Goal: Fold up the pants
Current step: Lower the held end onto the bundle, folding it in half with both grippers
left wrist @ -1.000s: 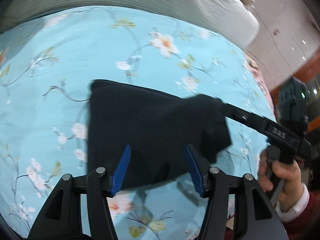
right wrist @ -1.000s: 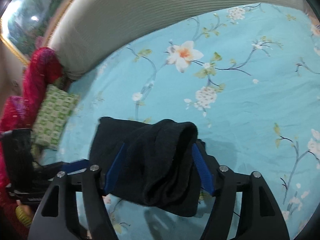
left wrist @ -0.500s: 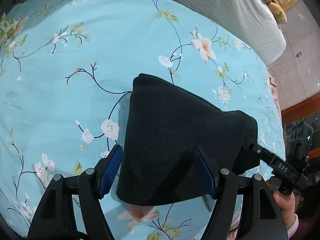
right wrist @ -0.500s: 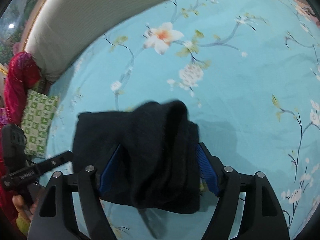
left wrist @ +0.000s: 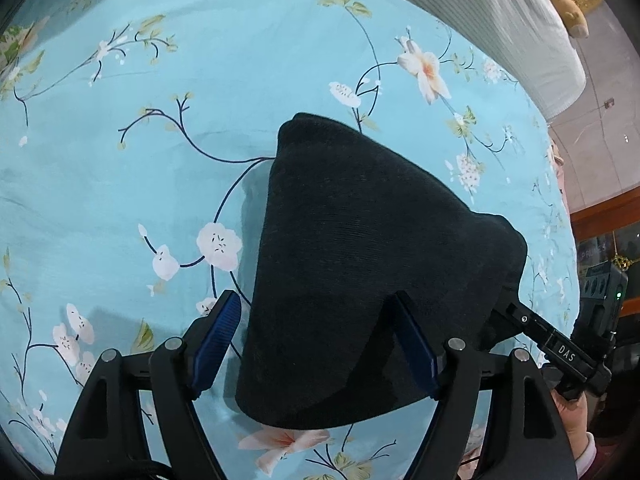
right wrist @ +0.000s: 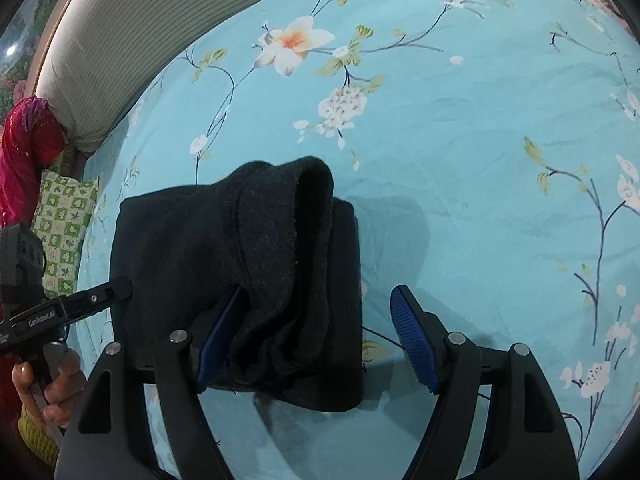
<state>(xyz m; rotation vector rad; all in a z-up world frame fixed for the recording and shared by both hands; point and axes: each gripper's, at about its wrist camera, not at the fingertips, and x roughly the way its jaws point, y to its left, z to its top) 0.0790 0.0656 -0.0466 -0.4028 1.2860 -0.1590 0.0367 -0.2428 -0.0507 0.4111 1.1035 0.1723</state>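
The black pants (left wrist: 352,264) lie folded in a thick bundle on the blue floral bedsheet (left wrist: 160,140). In the left wrist view my left gripper (left wrist: 316,344) is open, its blue pads either side of the bundle's near edge, which drapes over the right pad. In the right wrist view the pants (right wrist: 240,264) lie under and left of my right gripper (right wrist: 316,332), which is open; a raised fold rests against its left pad (right wrist: 220,320). The right gripper's arm (left wrist: 556,344) touches the bundle's right side in the left wrist view. The left gripper (right wrist: 80,300) reaches the bundle's left edge.
A striped grey-white headboard cushion (right wrist: 132,20) borders the far side of the bed. A green patterned pillow (right wrist: 64,232) and red cloth (right wrist: 28,152) lie at the left. The floor and wooden furniture (left wrist: 600,208) show beyond the bed's right edge.
Both grippers have drawn back and risen over the bundle. The pants have settled flat on the sheet, and the right gripper's pads now stand wide apart beside the raised fold.
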